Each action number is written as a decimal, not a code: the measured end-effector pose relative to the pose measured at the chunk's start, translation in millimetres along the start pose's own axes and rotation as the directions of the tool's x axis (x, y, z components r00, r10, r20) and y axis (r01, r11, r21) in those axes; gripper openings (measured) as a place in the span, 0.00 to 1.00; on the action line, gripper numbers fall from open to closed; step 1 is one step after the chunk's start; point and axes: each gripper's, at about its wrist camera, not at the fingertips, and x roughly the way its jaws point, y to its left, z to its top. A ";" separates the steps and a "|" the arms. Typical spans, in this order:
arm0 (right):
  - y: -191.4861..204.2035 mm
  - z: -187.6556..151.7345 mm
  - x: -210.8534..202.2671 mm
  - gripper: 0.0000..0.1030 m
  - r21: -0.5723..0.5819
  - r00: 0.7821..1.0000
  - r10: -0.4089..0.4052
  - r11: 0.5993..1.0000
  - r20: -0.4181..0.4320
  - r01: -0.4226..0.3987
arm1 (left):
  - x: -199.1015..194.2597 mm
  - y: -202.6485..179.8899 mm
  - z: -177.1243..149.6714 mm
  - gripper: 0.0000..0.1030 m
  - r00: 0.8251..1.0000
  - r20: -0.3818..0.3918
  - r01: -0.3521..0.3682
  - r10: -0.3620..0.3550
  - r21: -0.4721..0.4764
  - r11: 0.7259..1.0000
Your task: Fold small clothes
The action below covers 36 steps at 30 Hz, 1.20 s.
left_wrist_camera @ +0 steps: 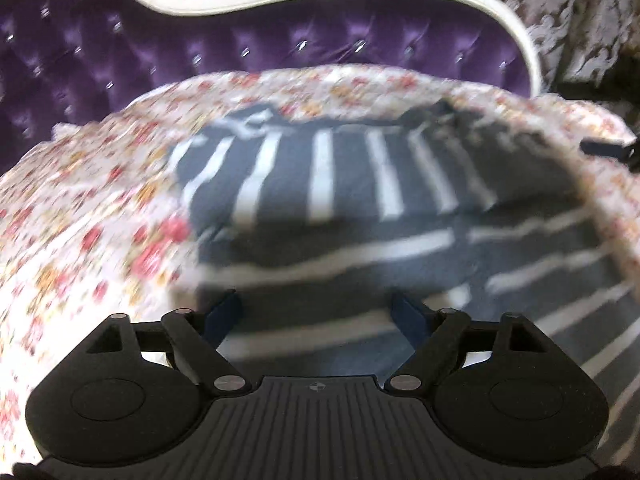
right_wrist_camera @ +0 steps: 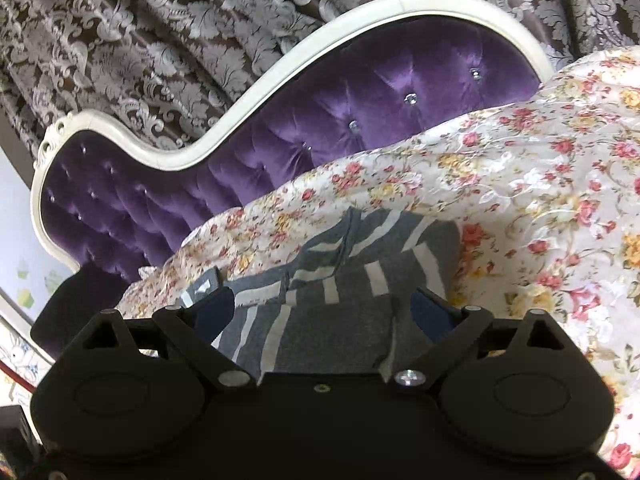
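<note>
**Mia:** What does the left wrist view show?

**Ben:** It is all blurry; the left gripper (left_wrist_camera: 316, 304) has its fingers spread wide, and nothing is pinched between them; the grey striped top (left_wrist_camera: 360, 184) lies on the flowery bedspread (left_wrist_camera: 88, 208), just past the fingertips and off to the right; a part of it is folded over on top, with its stripes running the other way; far behind stands the purple headboard (left_wrist_camera: 248, 48) with its white frame, and the patterned curtain (left_wrist_camera: 580, 20) hangs behind that.

**Mia:** And the right wrist view?

**Ben:** This one is sharp; the right gripper (right_wrist_camera: 324, 300) also has its fingers wide apart; the striped top fills the gap between them, but the pads do not squeeze it; the top is bunched and creased here, near the camera; the bedspread rises up on the right; the headboard curves across the far left.
</note>
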 end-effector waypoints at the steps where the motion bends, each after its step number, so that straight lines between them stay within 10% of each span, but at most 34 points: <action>1: 1.5 -0.6 1.7 0.93 -0.007 1.000 -0.001 1.000 -0.003 0.001 | -2.4 4.7 -4.1 0.85 1.000 0.020 0.012 -0.012 -0.013 1.000; 27: -11.8 -15.6 46.4 0.93 0.022 0.995 0.034 0.999 -0.097 -0.032 | -3.2 6.8 -16.6 0.99 0.997 0.011 0.075 -0.075 -0.033 0.997; 36: -12.7 -14.9 43.7 0.78 0.002 0.995 -0.033 0.999 -0.098 0.033 | -13.5 24.5 -17.1 0.99 0.995 0.008 0.097 -0.097 -0.145 0.985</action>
